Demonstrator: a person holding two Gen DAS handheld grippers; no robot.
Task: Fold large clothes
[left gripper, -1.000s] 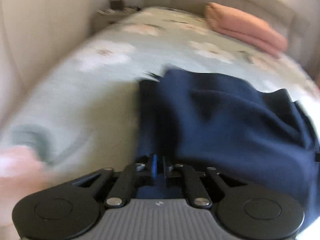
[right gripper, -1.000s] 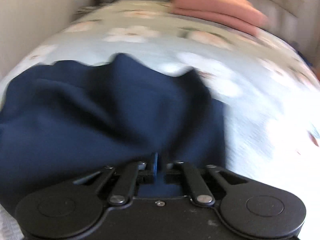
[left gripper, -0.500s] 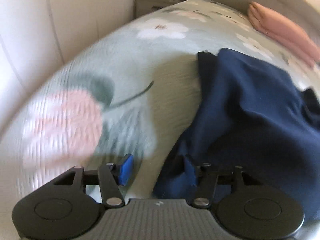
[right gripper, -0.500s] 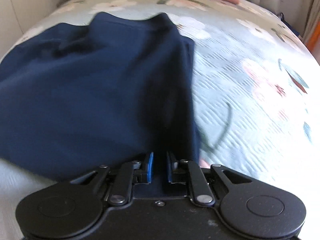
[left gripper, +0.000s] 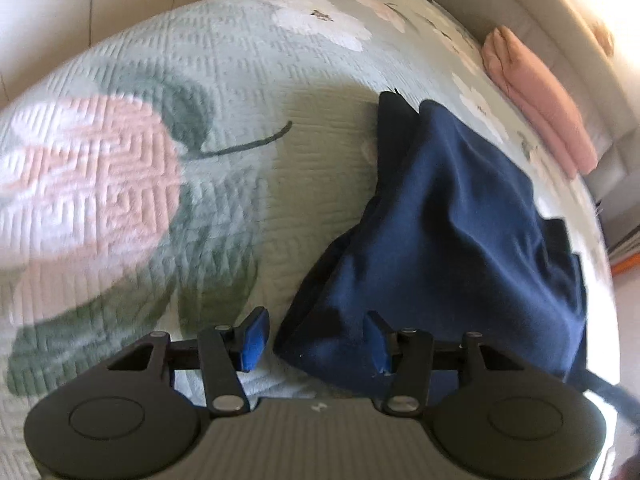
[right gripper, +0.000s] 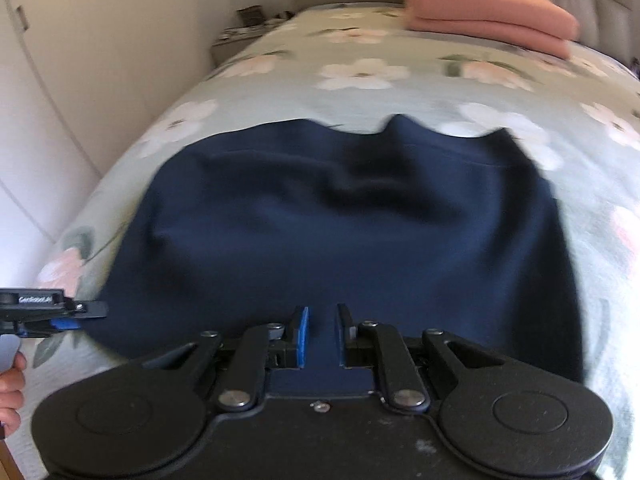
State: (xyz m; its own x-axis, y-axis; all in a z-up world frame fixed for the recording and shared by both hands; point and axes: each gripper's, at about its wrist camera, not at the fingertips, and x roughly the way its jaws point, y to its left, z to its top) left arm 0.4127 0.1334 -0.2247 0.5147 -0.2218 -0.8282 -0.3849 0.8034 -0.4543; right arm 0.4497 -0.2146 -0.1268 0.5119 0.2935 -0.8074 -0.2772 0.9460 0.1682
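Left gripper (left gripper: 316, 340) is released, jaws wide, a corner of the one navy garment (left gripper: 460, 240) loose by the right pad, cloth running toward one o'clock on the bedspread (left gripper: 220, 80), while the right gripper (right gripper: 322, 336) is nearly closed, grip unclear, at the near hem, one pink folded pile (right gripper: 488, 12) at one o'clock.

Black tool (left gripper: 316, 338), blue pads (left gripper: 252, 338)
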